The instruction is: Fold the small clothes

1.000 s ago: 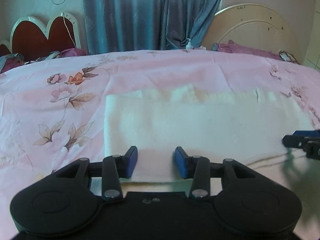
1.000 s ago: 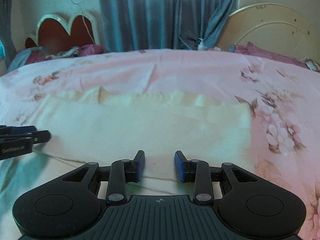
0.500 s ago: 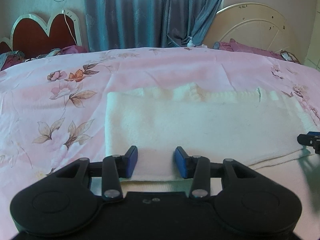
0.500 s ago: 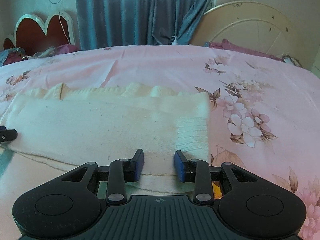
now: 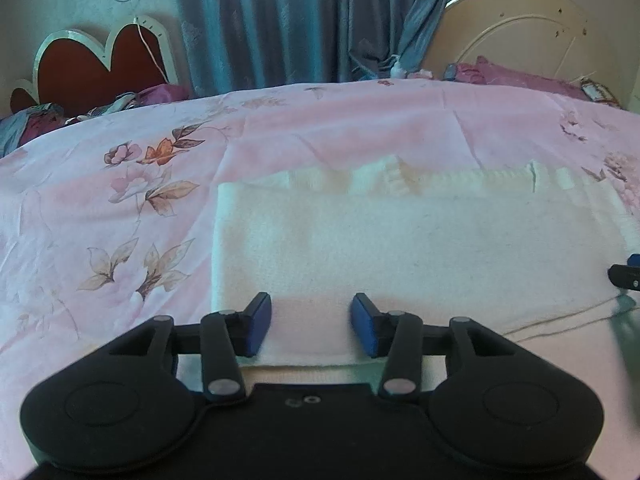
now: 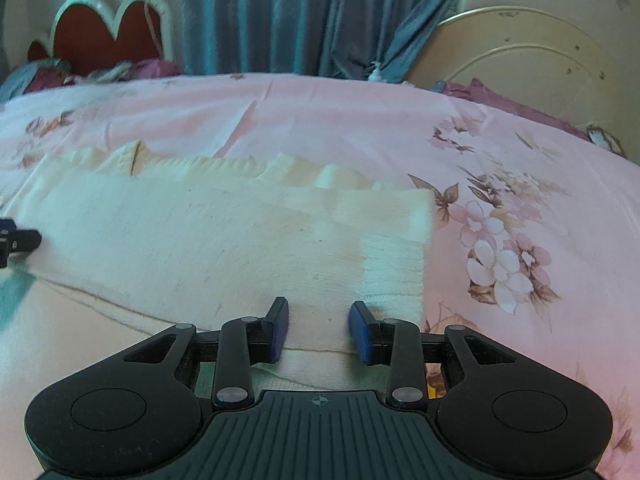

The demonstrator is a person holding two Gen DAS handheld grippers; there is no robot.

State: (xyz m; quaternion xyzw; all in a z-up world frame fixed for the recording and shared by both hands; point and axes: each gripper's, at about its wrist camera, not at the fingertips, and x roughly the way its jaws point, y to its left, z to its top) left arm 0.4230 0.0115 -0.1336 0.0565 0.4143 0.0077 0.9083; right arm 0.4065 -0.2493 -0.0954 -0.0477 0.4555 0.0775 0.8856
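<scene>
You are working over a bed [image 5: 100, 240] spread with a pink floral sheet, blue curtains [image 5: 280, 20] hanging behind it.

Left wrist view: your left hand-held gripper [image 5: 311, 328] hovers with its jaws wide apart and nothing between them, right over the near left corner of the cream garment [image 5: 400, 248]. The garment lies as a long folded band running away to the right of this hand-held gripper, a ribbed edge showing along its far side. This view has hardly altered over the last second, but the other tool has slid out to the far right edge, only its tip showing.

Right wrist view: your right hand-held gripper [image 6: 319, 330] is also fully spread and empty. A second ago it faced the middle of the cream garment [image 6: 200, 240]; now the ribbed right end sits just ahead and right of its jaws. That shift suggests you have spaced out to both ends, so the next fold is likely a pinch at each near corner.
</scene>
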